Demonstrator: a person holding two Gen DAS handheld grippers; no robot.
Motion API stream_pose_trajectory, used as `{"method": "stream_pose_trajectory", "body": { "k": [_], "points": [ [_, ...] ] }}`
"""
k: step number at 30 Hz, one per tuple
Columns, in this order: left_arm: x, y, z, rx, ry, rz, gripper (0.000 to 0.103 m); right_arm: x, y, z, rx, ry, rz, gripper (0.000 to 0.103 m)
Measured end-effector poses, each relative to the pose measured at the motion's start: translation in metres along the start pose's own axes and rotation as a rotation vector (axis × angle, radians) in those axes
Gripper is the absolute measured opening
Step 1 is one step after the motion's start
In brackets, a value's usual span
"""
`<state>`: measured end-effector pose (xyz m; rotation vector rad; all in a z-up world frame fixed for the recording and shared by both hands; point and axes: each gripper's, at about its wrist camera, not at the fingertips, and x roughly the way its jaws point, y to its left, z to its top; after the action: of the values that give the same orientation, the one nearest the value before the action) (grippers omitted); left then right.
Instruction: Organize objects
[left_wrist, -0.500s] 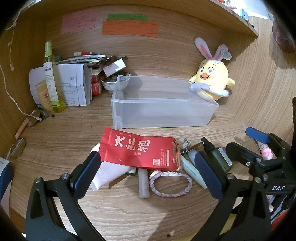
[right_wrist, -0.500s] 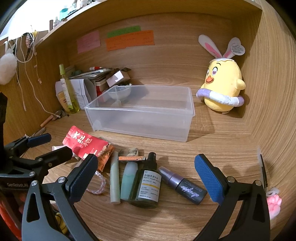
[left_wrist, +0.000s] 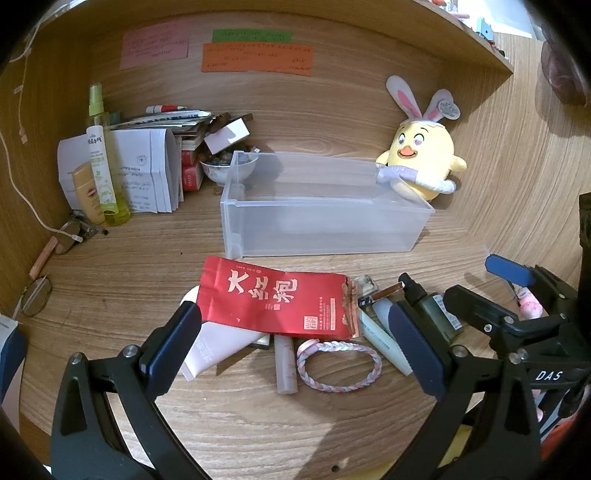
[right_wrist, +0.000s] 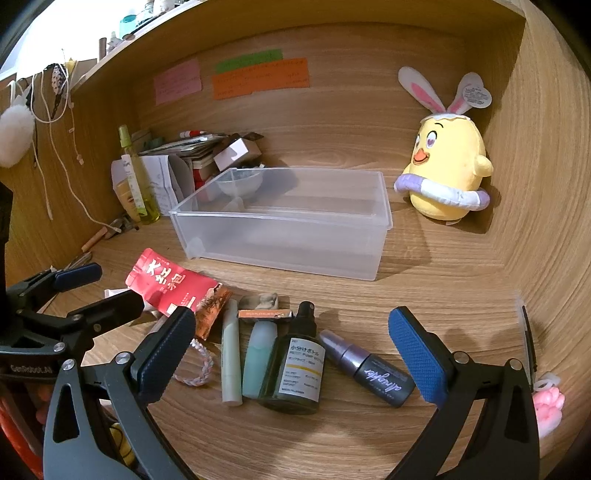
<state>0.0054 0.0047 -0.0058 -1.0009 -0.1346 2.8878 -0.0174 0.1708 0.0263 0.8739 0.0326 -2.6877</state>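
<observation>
No shift – both grippers agape.

One clear bin is counted, one red packet, one braided bracelet. Two dark bottles are seen, and one plush chick.

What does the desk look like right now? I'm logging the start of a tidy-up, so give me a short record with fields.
surface: wooden desk in an alcove
container: clear plastic bin, open top, nothing visible inside
loose items in front of the bin: red tea pouch, braided bracelet, dark green pump bottle, purple spray bottle, pale green tube
beside the bin: yellow chick plush
left gripper: open, holding nothing
right gripper: open, holding nothing
progress: nothing sorted yet
</observation>
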Motion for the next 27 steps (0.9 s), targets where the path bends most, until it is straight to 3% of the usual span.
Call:
{"method": "stream_pose_trajectory", "body": {
  "k": [27],
  "points": [
    [0.0007,-0.0018,-0.0033,-0.008,0.007,-0.005,0.103,0.0019,0.0024,-0.0008,-0.008,0.011,0.014,0.103]
  ]
}}
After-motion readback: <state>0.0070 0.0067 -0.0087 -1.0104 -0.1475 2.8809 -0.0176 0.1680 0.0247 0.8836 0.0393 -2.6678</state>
